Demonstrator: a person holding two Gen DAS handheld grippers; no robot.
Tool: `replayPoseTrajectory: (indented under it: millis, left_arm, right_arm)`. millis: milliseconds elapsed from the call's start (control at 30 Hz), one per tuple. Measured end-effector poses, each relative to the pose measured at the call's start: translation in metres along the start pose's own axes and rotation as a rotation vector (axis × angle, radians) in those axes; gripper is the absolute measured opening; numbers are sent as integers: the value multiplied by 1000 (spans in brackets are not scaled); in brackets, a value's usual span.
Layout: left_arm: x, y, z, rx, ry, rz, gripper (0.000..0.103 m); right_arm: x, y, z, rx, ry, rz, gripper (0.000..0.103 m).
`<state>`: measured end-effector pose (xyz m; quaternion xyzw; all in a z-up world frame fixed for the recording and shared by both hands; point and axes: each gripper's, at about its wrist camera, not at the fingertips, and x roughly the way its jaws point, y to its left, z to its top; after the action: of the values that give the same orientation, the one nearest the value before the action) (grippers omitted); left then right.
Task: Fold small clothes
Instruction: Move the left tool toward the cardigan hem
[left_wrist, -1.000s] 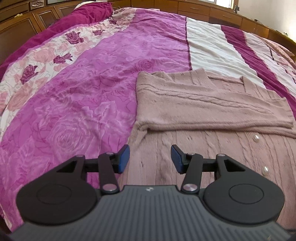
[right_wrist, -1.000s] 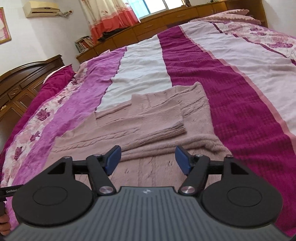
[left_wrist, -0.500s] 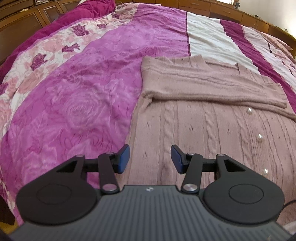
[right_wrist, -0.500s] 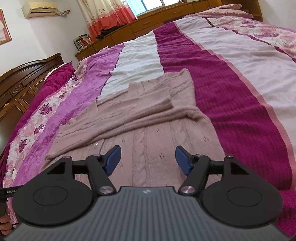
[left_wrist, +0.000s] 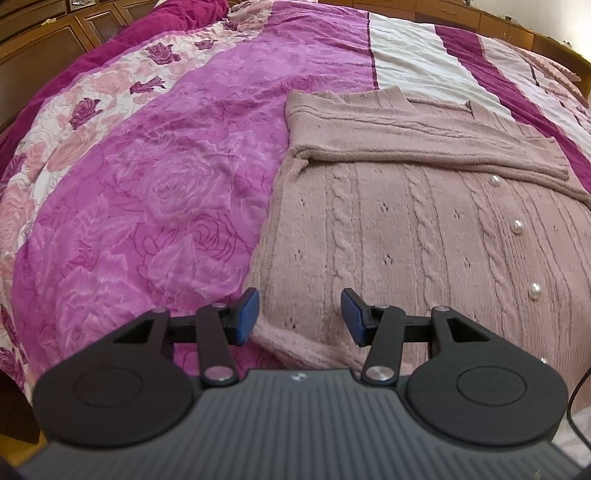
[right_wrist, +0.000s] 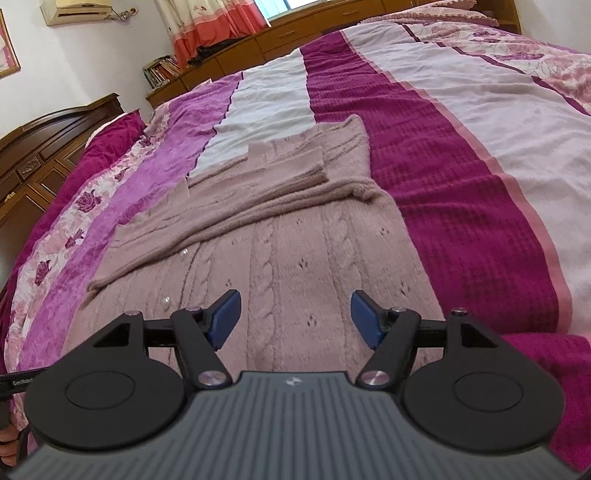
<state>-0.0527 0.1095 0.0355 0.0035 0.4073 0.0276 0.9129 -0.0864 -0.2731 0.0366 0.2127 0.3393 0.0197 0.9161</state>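
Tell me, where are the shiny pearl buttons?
The pearl buttons run in a line down the pink cable-knit cardigan on the bed, at the right of the left wrist view, just below the folded-over sleeve.

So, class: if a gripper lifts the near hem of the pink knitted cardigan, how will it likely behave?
Probably floppy: the cardigan already lies in soft folds, its sleeves draped across the body. Likely to sag and stretch, given its loose cable knit. The pearl buttons may swing or catch.
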Motion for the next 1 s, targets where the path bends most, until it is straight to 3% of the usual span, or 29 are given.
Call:
replayPoseTrajectory:
  millis: [133, 233, 500, 767, 1000]
  left_arm:
    - [-2, -1, -6, 5, 9, 8, 51]
    - [-3, -1, -9, 14, 21, 22, 51]
    - [1, 11, -17, -11, 76, 39, 51]
    - [-3, 19, -22, -20, 83, 4, 51]
    - [-1, 25, -23, -52, 70, -94, 54]
  right_arm:
    - [-6, -4, -3, -7, 12, -11, 75]
    - [-14, -9, -4, -1, 12, -16, 84]
    - [-26, -25, -6, 0, 34, -56, 84]
    - [-34, -28, -12, -55, 70, -91, 84]
    - [-46, -43, -19, -39, 131, -107, 84]
